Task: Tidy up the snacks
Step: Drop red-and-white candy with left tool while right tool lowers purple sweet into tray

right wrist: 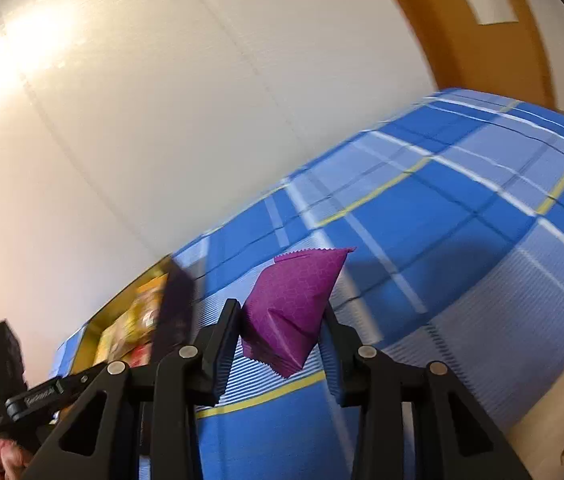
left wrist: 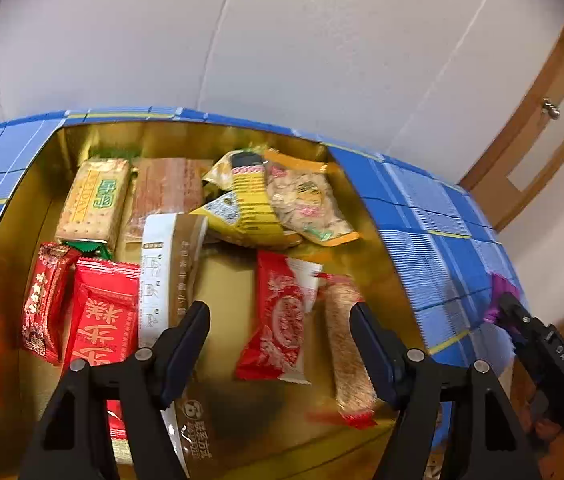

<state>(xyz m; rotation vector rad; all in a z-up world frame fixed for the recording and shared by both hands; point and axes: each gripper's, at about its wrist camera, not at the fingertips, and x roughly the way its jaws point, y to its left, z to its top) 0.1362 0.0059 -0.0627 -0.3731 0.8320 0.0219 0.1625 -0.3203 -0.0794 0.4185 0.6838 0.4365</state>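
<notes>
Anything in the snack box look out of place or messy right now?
Mostly tidy rows, but the two yellow nut bags are heaped at the back of the gold box, and a long crispy bar lies loose by the right wall. Nothing spilled or torn.

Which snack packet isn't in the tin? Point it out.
The purple packet: the right gripper is shut on it, outside the blue plaid tin. Every other visible packet lies inside the tin.

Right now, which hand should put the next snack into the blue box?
The right. The right gripper is shut on the purple packet, beside the box. The left gripper is open and empty over the snacks already inside the box, so it has nothing to add.
</notes>
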